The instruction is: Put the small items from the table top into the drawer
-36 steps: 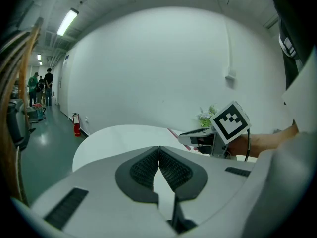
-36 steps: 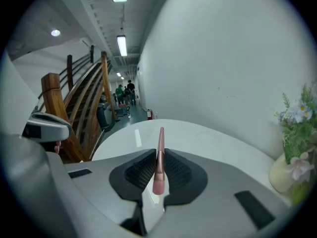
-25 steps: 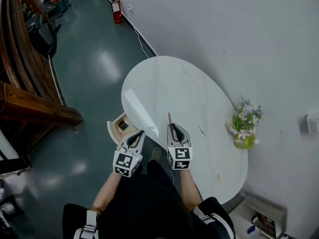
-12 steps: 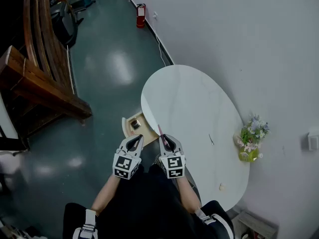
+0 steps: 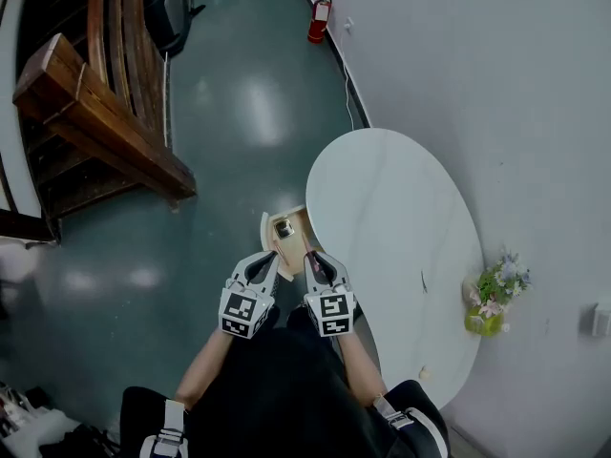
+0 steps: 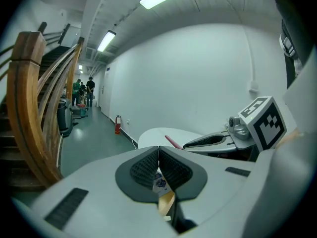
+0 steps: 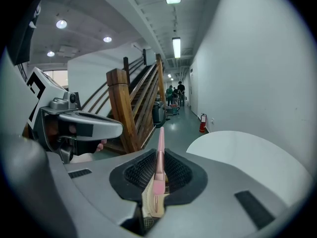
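Observation:
A white oval table (image 5: 401, 218) stands by the wall, with a wooden drawer (image 5: 270, 225) pulled out at its left edge. A small dark item (image 5: 284, 228) lies in the drawer. My right gripper (image 5: 313, 257) hangs just in front of the drawer, shut on a thin pink pen (image 7: 159, 155) that sticks up past its jaws. The same pen (image 6: 171, 142) shows in the left gripper view. Beside it, my left gripper (image 5: 270, 259) is shut with nothing between its pads (image 6: 148, 166). A thin small item (image 5: 423, 281) lies on the table top.
A vase of flowers (image 5: 492, 299) stands at the table's right edge, and a small pale item (image 5: 421, 373) lies near its front end. A wooden staircase (image 5: 105, 113) rises at the left across the green floor. A red fire extinguisher (image 5: 319, 19) stands by the wall.
Both grippers have moved left off the table top to the open drawer, the right one carrying the pink pen. The head view has swung left with them.

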`<state>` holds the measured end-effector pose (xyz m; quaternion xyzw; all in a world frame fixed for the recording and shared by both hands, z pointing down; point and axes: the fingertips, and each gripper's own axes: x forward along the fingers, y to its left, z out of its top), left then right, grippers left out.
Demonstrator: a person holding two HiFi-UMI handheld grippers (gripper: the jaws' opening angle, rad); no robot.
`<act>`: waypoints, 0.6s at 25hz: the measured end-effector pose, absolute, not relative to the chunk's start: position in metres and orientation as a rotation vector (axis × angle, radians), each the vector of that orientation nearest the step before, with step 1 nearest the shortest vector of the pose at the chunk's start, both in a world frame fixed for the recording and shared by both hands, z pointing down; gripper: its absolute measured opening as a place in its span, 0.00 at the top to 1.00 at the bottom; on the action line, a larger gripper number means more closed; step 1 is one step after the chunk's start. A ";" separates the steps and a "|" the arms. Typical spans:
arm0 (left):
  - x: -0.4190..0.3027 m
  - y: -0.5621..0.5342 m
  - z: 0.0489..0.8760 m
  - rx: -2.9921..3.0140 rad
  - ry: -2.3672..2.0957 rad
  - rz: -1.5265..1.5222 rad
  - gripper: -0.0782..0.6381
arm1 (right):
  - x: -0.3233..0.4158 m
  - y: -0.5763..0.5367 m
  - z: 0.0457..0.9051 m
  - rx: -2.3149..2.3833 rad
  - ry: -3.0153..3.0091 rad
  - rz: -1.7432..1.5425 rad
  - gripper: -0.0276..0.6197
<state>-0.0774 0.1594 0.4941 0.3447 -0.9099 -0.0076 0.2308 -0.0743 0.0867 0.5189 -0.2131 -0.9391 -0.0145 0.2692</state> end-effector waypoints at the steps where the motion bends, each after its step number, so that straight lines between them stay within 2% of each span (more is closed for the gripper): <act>1: -0.079 0.165 0.496 0.936 -2.504 -0.025 0.86 | -0.077 0.092 0.523 -0.585 -2.524 -0.043 0.85; 15: -0.116 0.199 0.564 0.864 -2.439 -0.061 0.86 | -0.110 0.127 0.610 -0.645 -2.365 -0.092 0.85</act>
